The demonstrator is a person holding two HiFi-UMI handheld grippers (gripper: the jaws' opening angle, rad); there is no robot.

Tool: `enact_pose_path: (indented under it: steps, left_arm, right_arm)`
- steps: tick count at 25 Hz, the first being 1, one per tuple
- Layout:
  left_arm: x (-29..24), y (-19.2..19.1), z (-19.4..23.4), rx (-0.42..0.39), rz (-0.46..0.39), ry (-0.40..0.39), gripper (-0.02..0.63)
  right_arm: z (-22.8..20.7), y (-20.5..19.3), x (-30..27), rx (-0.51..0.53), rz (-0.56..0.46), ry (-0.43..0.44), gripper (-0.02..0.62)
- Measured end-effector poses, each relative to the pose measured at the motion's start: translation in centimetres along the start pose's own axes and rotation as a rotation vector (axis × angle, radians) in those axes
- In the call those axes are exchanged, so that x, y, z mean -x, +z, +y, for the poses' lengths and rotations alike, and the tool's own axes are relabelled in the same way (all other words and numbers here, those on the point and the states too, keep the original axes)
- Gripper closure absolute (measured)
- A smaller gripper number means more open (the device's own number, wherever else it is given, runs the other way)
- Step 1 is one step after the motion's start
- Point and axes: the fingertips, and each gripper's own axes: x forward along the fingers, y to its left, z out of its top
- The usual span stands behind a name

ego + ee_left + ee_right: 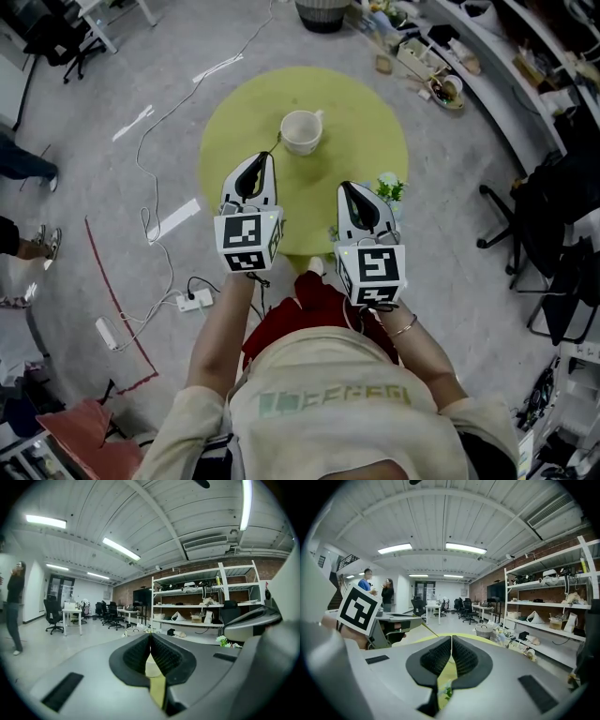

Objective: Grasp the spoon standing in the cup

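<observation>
One round yellow-green table (366, 103) stands on a grey floor (122, 187), seen from steeply above. Two grippers are held over its near half, one in each hand, both pointing away from the person toward the far side of the table. The left gripper (266, 156) has its jaws closed together with nothing between them, its tip just short of the cup. The right gripper (345, 186) also has its jaws pressed together and empty, and it sits further back from the cup than the left one. One white cup (302, 131) stands upright near the table's centre, mouth up, its handle turned to the far right. One spoon (277, 141) shows only as a thin dark stem at the cup's near-left rim; its long axis leans out of the cup toward the left gripper's tip, and its bowl cannot be made out. One small sprig of green and white flowers (389, 188) lies on the table just right of the right gripper.
</observation>
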Motion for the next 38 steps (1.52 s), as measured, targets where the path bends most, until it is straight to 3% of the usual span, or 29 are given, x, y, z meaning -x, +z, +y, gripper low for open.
enact_pose_path:
  steps: [9, 21, 38]
  left_arm:
    - [4.5, 1.2, 1.0, 0.054, -0.037, 0.027, 0.580]
    - [10.1, 1.3, 1.9, 0.060, -0.055, 0.065, 0.580]
    - [16.2, -1.5, 2.6, 0.098, -0.005, 0.109, 0.580]
  right_arm:
    - [2.0, -0.1, 2.1, 0.005, -0.012, 0.014, 0.558]
    - [5.0, -0.2, 4.0, 0.007, -0.026, 0.044, 0.558]
    - [8.4, -0.9, 6.0, 0.011, -0.016, 0.082, 0.558]
